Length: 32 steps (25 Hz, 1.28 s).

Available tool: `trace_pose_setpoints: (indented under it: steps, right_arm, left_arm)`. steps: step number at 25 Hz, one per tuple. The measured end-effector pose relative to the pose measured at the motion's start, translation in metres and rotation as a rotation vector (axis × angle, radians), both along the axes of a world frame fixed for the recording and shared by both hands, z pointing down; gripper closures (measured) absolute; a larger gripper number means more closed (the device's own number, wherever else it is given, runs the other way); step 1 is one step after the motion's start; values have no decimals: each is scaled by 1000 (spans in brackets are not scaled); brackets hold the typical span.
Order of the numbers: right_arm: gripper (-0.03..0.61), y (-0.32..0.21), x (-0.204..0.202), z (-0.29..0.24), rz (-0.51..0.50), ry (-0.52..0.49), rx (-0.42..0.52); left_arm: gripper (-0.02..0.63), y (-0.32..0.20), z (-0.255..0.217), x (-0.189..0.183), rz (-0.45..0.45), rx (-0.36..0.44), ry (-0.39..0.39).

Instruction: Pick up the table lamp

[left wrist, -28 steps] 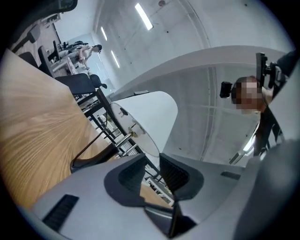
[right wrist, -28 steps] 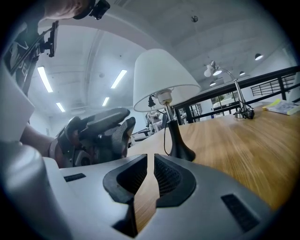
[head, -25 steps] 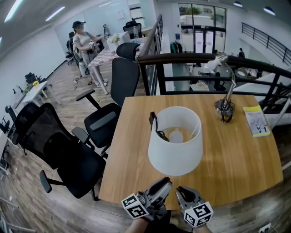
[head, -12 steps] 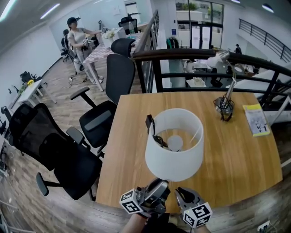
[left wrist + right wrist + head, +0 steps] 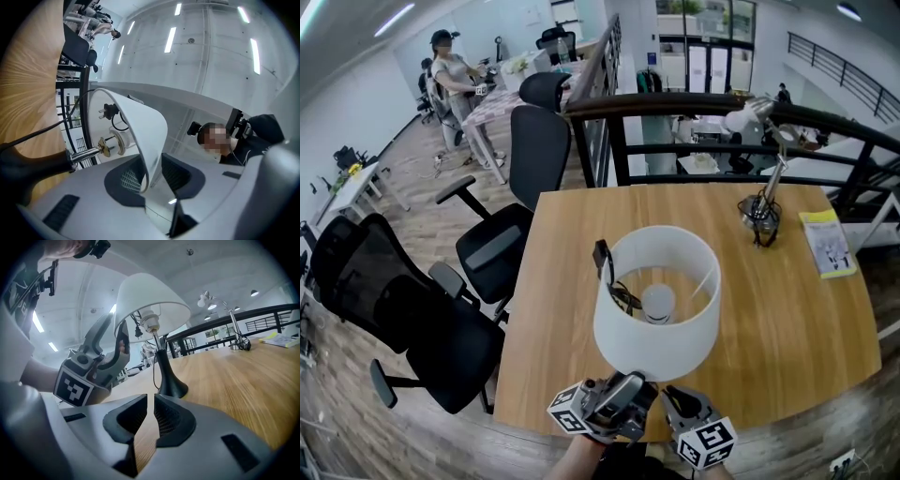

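The left claw point(image 5: 628, 386), at the near edge of the tabletop point(image 5: 787, 319), has its jaws apart, just nudged narrower. They straddle the lower rim of the white shade point(image 5: 140, 126) of the table lamp point(image 5: 656, 323), whose black base point(image 5: 171, 386) rests on the wood. Just beside it, the right claw point(image 5: 677, 401) is closed and empty.

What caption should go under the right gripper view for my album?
The shut right tool faces the table lamp standing on the wooden table.

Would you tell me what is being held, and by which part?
Nothing gripped yet: the left gripper, its jaws just closing, straddles the lampshade at its lower rim; the right gripper is shut, empty.
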State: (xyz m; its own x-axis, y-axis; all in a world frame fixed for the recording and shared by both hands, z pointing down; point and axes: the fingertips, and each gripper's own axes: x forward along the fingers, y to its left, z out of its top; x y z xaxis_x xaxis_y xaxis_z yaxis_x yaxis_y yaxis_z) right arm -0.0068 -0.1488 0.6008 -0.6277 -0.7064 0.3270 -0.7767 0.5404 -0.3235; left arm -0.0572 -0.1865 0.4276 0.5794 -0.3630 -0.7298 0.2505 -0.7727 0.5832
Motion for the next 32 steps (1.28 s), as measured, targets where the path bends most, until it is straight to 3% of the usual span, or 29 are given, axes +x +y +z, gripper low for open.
trace_pose_setpoints:
  steps: [8, 27, 32]
  right_arm:
    - [519, -19, 4, -6, 37, 19, 30]
    - [515, -99, 2, -28, 53, 92, 77]
    - [445, -114, -6, -27, 39, 101, 47]
  left_arm:
    - [566, -13, -14, -5, -6, 18, 38]
    - [600, -74, -35, -12, 8, -18, 88]
    - [601, -85, -39, -16, 21, -27, 95]
